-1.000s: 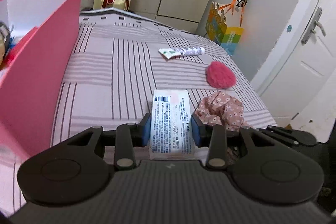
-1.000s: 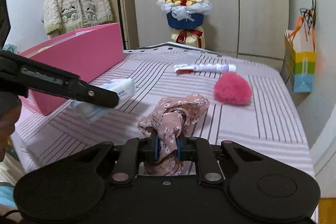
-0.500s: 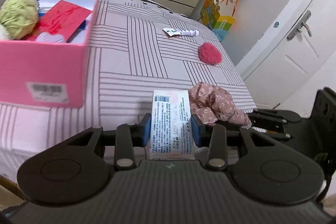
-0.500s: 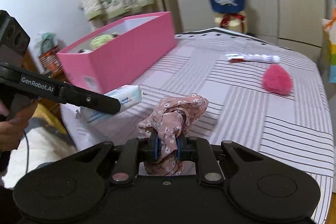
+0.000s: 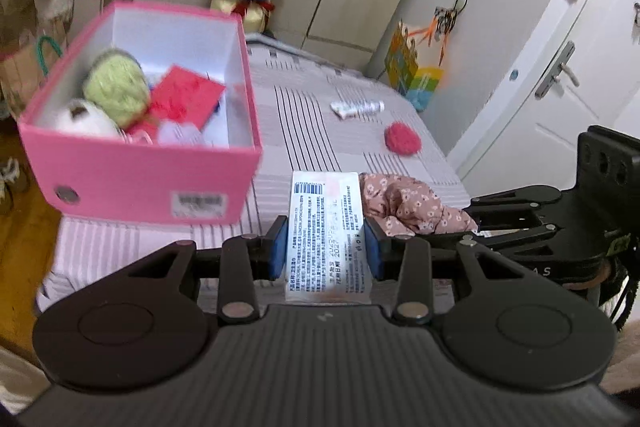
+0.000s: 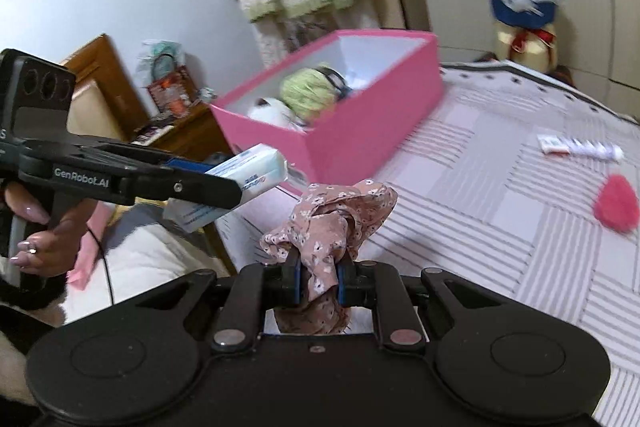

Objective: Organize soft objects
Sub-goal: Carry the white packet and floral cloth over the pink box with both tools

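Partly blurred pink box (image 5: 140,183); left tongs (image 5: 325,253) clamp tissue pack (image 5: 326,227), label unreadable

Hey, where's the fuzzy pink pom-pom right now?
The pink pom-pom lies on the striped bed cover, right side of the right wrist view, just in front of the white tube and far from the pink box.

Both grippers rose off the striped bed (image 5: 304,115), lifting the white tissue pack (image 5: 326,231) and floral fabric scrunchie (image 6: 332,223) toward the open pink cardboard box (image 5: 132,183).
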Demonstrator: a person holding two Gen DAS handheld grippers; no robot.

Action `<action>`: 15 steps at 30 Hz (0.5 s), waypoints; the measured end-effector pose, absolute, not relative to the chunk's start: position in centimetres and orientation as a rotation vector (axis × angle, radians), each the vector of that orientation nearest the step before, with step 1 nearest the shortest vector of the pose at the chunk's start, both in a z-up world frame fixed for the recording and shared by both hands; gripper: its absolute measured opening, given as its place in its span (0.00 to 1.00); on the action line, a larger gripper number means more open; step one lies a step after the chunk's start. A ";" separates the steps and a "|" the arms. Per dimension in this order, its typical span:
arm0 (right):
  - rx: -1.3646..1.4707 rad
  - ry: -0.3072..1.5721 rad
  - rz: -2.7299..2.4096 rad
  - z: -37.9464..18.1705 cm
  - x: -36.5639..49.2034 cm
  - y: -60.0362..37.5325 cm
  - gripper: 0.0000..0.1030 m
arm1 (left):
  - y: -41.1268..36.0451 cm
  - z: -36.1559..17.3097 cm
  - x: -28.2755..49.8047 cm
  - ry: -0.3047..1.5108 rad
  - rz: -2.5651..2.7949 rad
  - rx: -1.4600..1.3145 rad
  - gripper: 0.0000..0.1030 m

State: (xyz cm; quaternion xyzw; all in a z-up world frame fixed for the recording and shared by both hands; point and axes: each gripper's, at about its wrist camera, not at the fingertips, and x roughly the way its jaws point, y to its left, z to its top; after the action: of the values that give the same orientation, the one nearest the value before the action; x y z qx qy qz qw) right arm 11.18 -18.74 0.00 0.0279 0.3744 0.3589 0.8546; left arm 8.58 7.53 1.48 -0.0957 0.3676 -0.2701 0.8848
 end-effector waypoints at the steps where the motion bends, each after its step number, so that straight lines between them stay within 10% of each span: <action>1: 0.057 0.774 0.765 0.6 11.4 -18.3 0.18 | 7.9 1.9 8.7 0.753 -0.570 -0.198 0.37; 15: -0.064 0.540 0.727 4.3 19.1 -11.5 0.19 | 11.0 4.9 17.4 0.628 -0.508 -0.189 0.37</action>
State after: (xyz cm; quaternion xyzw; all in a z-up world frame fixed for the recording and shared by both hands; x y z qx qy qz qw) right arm 19.06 -11.46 4.28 -0.0310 0.2608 0.3511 0.8987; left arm 17.39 11.03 4.86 -0.0920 0.3049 -0.2466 0.9153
